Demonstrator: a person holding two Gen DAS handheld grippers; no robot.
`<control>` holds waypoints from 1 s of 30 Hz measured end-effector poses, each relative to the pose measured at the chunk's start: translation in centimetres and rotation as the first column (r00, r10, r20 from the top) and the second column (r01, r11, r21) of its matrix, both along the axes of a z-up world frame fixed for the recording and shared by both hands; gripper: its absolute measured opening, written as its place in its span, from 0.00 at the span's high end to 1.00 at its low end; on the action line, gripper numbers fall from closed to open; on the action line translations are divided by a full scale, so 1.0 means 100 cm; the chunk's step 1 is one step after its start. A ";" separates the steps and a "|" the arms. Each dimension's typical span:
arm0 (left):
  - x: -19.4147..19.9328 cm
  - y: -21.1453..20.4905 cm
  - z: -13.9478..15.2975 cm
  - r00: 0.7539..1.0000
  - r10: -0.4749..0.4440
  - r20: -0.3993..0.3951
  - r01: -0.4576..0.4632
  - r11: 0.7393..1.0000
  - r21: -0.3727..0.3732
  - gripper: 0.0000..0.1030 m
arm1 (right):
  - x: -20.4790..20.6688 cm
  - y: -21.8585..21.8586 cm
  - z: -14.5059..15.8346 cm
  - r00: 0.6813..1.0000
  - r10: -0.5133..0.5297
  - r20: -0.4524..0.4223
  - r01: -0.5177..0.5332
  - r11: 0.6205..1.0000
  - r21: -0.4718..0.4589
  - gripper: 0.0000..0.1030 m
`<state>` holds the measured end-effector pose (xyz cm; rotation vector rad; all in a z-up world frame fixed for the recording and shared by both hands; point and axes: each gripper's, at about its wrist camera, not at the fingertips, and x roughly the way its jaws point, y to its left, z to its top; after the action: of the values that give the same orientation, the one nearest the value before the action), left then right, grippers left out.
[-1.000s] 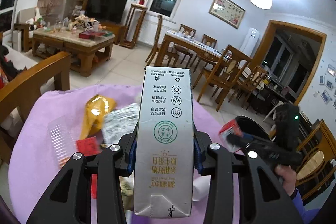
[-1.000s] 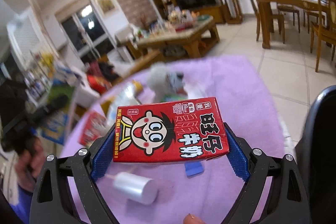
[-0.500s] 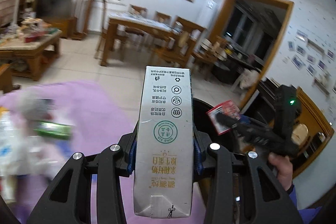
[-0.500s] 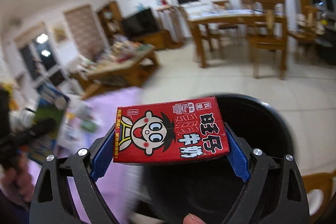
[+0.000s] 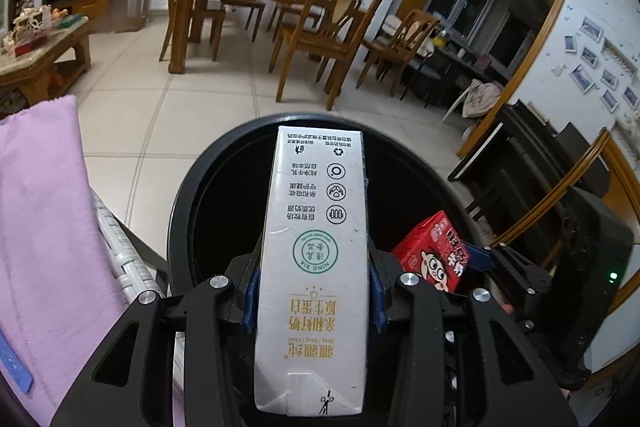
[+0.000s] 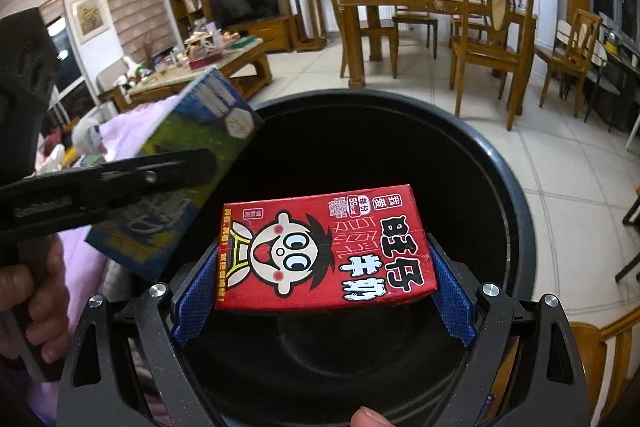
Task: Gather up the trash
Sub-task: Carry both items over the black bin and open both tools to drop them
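Observation:
A tall white milk carton (image 5: 316,267) stands between the blue pads of my left gripper (image 5: 314,291), which is shut on it. A red milk carton (image 6: 324,247) with a cartoon face lies crosswise in my right gripper (image 6: 324,283), which is shut on it. Both cartons hang over the open mouth of a black round trash bin (image 6: 500,163), whose inside is dark. In the left wrist view the red carton (image 5: 436,251) shows low on the right over the bin (image 5: 208,167). In the right wrist view the tall carton's blue-green side (image 6: 180,163) is at the left.
A table under a purple cloth (image 5: 40,227) stands just left of the bin, with a white wicker edge (image 5: 120,251) beside it. A wooden dining table and chairs (image 5: 320,27) stand beyond on the tiled floor (image 5: 180,115). A person's hand (image 6: 32,307) grips the left handle.
Both grippers swung away from the purple-covered table and its litter to above the black bin, sinking a little. Each has kept its carton, and the two cartons are now close together.

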<state>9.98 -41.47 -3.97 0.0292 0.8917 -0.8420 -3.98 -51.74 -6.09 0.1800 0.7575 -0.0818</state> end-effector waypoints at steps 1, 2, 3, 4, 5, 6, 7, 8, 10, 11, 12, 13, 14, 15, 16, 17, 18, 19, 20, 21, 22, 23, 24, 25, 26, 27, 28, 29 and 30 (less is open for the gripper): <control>-0.002 -0.003 -0.001 1.000 0.001 -0.004 -0.001 1.000 0.009 0.60 | -0.001 0.001 -0.003 1.000 0.001 -0.001 -0.001 1.000 -0.003 0.12; -0.002 -0.001 -0.002 1.000 0.002 -0.014 -0.002 1.000 0.006 0.60 | -0.001 0.003 -0.005 1.000 0.003 -0.003 -0.003 1.000 -0.005 0.12; 0.000 0.000 -0.001 1.000 0.007 -0.014 -0.007 1.000 0.002 0.60 | -0.001 0.004 -0.007 1.000 0.002 -0.002 -0.002 1.000 -0.016 0.12; -0.005 0.001 0.002 1.000 0.009 -0.011 -0.009 1.000 0.003 0.60 | 0.002 0.005 -0.006 1.000 0.001 -0.003 -0.001 1.000 -0.024 0.12; -0.006 0.001 0.002 1.000 0.009 -0.005 -0.009 1.000 0.006 0.60 | 0.003 0.008 -0.006 1.000 0.003 -0.001 -0.003 1.000 -0.030 0.12; -0.008 0.001 0.002 1.000 0.009 -0.002 -0.009 1.000 0.009 0.60 | 0.002 0.009 -0.006 1.000 0.007 0.002 -0.007 1.000 -0.031 0.12; -0.011 0.002 0.003 1.000 0.009 -0.001 -0.009 1.000 0.010 0.60 | 0.004 0.009 -0.005 1.000 0.008 0.003 -0.008 1.000 -0.030 0.12; -0.013 0.001 0.004 1.000 0.008 0.000 -0.008 1.000 0.013 0.60 | 0.004 0.011 -0.004 1.000 0.008 0.002 -0.008 1.000 -0.030 0.12; -0.015 0.000 0.004 1.000 0.007 0.004 -0.007 1.000 0.016 0.59 | 0.006 0.008 -0.005 1.000 0.008 0.003 -0.008 1.000 -0.028 0.12; -0.019 0.000 0.006 1.000 0.010 0.009 -0.010 1.000 0.018 0.58 | 0.006 0.008 -0.005 1.000 0.008 0.002 -0.008 1.000 -0.028 0.12; -0.020 0.000 0.006 1.000 0.012 0.012 -0.012 1.000 0.021 0.58 | 0.006 0.008 -0.005 1.000 0.008 0.002 -0.008 1.000 -0.029 0.12; -0.016 0.002 0.007 1.000 0.013 0.015 -0.013 1.000 0.028 0.58 | 0.006 0.008 -0.005 1.000 0.008 0.002 -0.008 1.000 -0.031 0.12; -0.017 0.000 0.007 1.000 0.015 0.018 -0.015 0.999 0.035 0.56 | 0.006 0.007 -0.006 1.000 0.007 0.001 -0.007 0.999 -0.032 0.12; -0.018 -0.001 0.007 1.000 0.015 0.020 -0.016 0.999 0.036 0.52 | 0.006 0.007 -0.006 1.000 0.008 0.000 -0.008 0.999 -0.037 0.12; -0.019 -0.001 0.008 1.000 0.017 0.023 -0.018 0.999 0.035 0.43 | 0.005 0.006 -0.007 1.000 0.010 0.000 -0.010 0.999 -0.038 0.11; -0.020 0.002 0.010 0.999 0.022 0.028 -0.023 0.999 0.027 0.40 | 0.004 0.006 -0.007 1.000 0.012 0.000 -0.012 0.999 -0.036 0.10; -0.020 0.004 0.012 0.999 0.024 0.030 -0.024 0.999 0.020 0.40 | 0.004 0.005 -0.006 1.000 0.013 0.000 -0.013 0.999 -0.032 0.07; -0.021 0.007 0.014 0.999 0.022 0.030 -0.023 1.000 0.017 0.40 | 0.004 0.004 -0.005 1.000 0.012 0.001 -0.012 1.000 -0.028 0.07; -0.023 0.009 0.014 0.999 0.022 0.031 -0.022 1.000 0.013 0.40 | 0.002 0.005 -0.004 1.000 0.012 0.002 -0.012 1.000 -0.027 0.07; -0.024 0.012 0.017 0.999 0.024 0.032 -0.024 1.000 0.008 0.40 | 0.001 0.007 -0.005 1.000 0.011 0.003 -0.011 1.000 -0.028 0.07; -0.024 0.014 0.019 0.999 0.026 0.033 -0.027 1.000 0.004 0.40 | 0.000 0.007 -0.004 1.000 0.009 0.004 -0.008 0.999 -0.033 0.07; -0.026 0.019 0.022 0.999 0.029 0.035 -0.029 1.000 -0.003 0.40 | -0.001 0.008 -0.002 1.000 0.005 0.006 -0.005 0.999 -0.038 0.07; -0.027 0.024 0.025 0.999 0.032 0.036 -0.032 0.999 -0.009 0.40 | -0.002 0.009 -0.001 1.000 0.004 0.009 -0.003 0.999 -0.040 0.07; -0.029 0.028 0.028 0.999 0.035 0.037 -0.035 0.999 -0.015 0.40 | -0.003 0.011 0.000 1.000 0.004 0.012 -0.004 0.999 -0.040 0.07; -0.031 0.035 0.032 0.998 0.040 0.039 -0.039 0.999 -0.023 0.40 | -0.005 0.012 0.003 1.000 0.005 0.017 -0.005 0.999 -0.039 0.07; -0.032 0.042 0.035 0.998 0.044 0.040 -0.043 0.999 -0.031 0.38 | -0.005 0.015 0.007 1.000 0.006 0.022 -0.005 0.999 -0.041 0.07; -0.034 0.048 0.038 0.998 0.051 0.044 -0.049 0.998 -0.038 0.26 | -0.006 0.018 0.010 1.000 0.007 0.027 -0.006 0.999 -0.045 0.07; -0.036 0.059 0.044 0.996 0.070 0.058 -0.067 0.997 -0.048 0.19 | -0.007 0.023 0.015 0.999 0.012 0.034 -0.010 0.999 -0.053 0.07; -0.037 0.071 0.050 0.994 0.087 0.073 -0.083 0.995 -0.057 0.19 | -0.007 0.029 0.019 0.999 0.018 0.040 -0.016 0.998 -0.061 0.07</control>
<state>6.27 -34.36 0.99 -0.0238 0.7936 -0.7805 -4.67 -48.89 -4.18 0.1176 0.7153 -0.0845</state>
